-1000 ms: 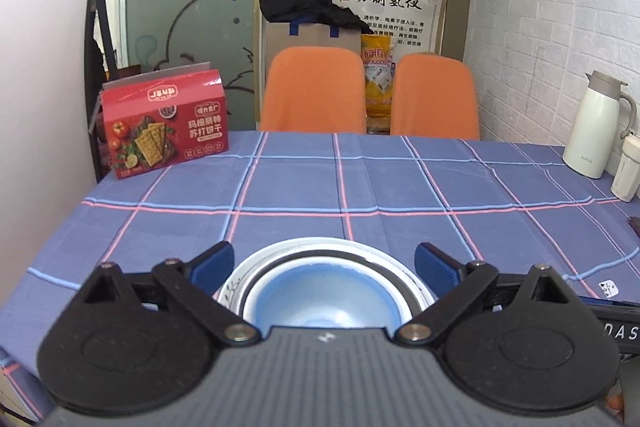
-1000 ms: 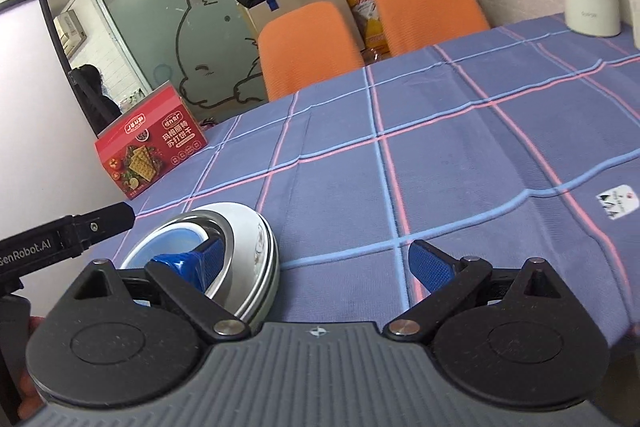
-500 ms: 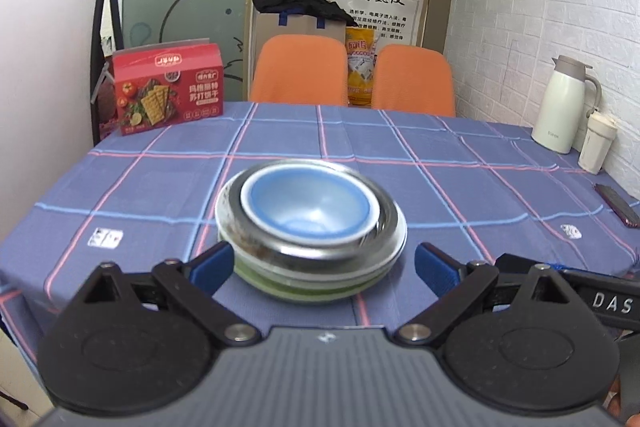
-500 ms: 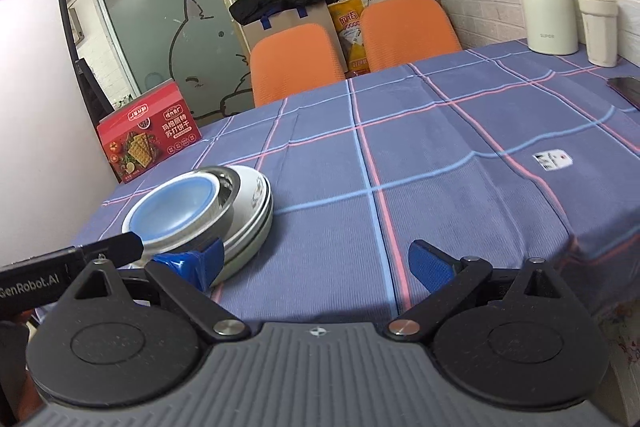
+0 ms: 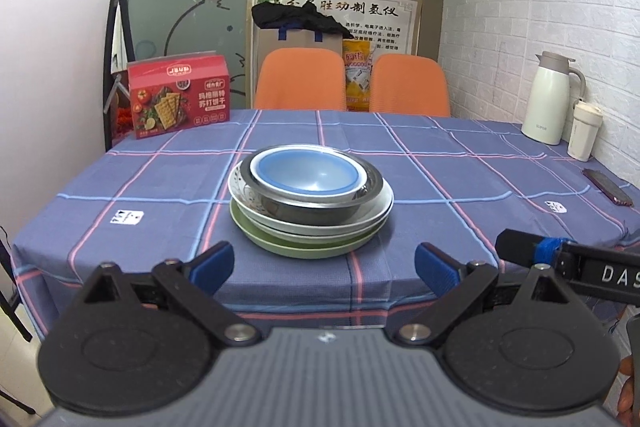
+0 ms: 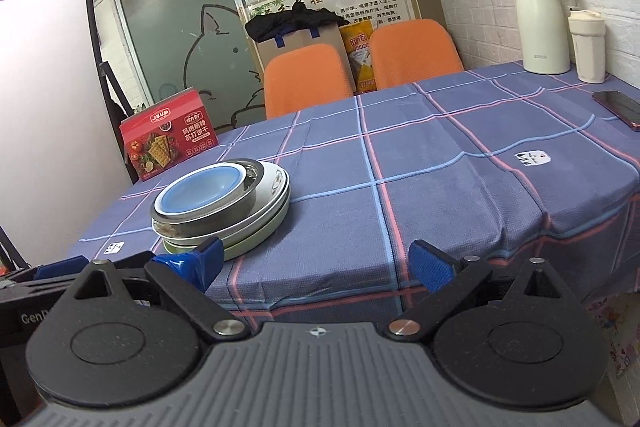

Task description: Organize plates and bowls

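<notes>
On the table, near its front edge: stack (image 5: 310, 205) of plates and bowls, nested, standing on the checked tablecloth (image 5: 460, 163)
Stack order, bottom up: green plate (image 5: 280, 245), white plate (image 5: 376, 211), steel bowl (image 5: 312, 213), blue bowl (image 5: 308, 177) innermost
Contents: blue bowl looks empty; lower dishes hold only the dish above; a patterned white dish perhaps tucked in at the left side, hard to tell
Left gripper (image 5: 324, 263): spread wide, holding nothing, short of the stack and off the table edge
Right gripper (image 6: 316, 261): spread wide too, empty, stack off to its left, apart from it
Handling, judged: ceramic plates stiff, fairly heavy, breakable; glazed rims likely slippery under the pads; steel bowl light, rigid, apt to slide on glaze; blue bowl probably plastic, light
Where to take hold: green plate's rim at opposite sides for lifting the lot; any single bowl by its lip, one finger inside and one outside
Risk: upper bowls shifting if tilted
Progress, judged: everything gathered in one pile, task seemingly finished
Elsewhere on the table: red cracker box (image 5: 178, 95) at far left, white thermos (image 5: 550, 99) and cup (image 5: 584, 131) at far right, phone (image 5: 608, 187) near the right edge
</notes>
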Motion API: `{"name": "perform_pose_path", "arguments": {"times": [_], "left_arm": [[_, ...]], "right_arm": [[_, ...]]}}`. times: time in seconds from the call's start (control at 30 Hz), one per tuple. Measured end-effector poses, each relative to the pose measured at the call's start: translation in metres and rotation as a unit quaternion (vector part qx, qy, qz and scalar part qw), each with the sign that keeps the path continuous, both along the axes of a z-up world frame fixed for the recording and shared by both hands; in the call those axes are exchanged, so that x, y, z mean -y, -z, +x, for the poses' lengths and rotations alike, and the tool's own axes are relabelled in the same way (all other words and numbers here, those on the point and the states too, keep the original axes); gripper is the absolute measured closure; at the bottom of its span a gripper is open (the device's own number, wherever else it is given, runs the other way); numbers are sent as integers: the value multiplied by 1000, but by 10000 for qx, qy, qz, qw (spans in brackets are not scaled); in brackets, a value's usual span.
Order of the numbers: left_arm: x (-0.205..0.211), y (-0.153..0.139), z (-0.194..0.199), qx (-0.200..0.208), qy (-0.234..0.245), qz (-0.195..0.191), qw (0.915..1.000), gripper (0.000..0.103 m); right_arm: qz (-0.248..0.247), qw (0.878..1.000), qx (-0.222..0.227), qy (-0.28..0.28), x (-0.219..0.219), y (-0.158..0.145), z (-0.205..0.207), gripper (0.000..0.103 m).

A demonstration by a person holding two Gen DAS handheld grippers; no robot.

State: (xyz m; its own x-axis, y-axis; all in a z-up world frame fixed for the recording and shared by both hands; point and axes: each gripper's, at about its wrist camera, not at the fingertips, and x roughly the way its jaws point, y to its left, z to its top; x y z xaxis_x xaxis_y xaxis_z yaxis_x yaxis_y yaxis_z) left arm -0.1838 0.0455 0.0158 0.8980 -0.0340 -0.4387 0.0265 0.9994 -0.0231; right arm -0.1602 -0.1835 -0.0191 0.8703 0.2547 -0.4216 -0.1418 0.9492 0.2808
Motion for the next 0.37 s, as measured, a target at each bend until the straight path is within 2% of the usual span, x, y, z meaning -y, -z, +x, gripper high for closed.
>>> {"name": "perform_pose_path", "arguments": {"times": [0.2,0.37], "left_arm": [[4,0,-12,324,34,68,9994,7],[6,0,-12,278,49,13,9996,7]], "right_arm": [[63,9999,63,97,4,3,-6,16],[54,9999,79,130,3,4,-8,16]]}}
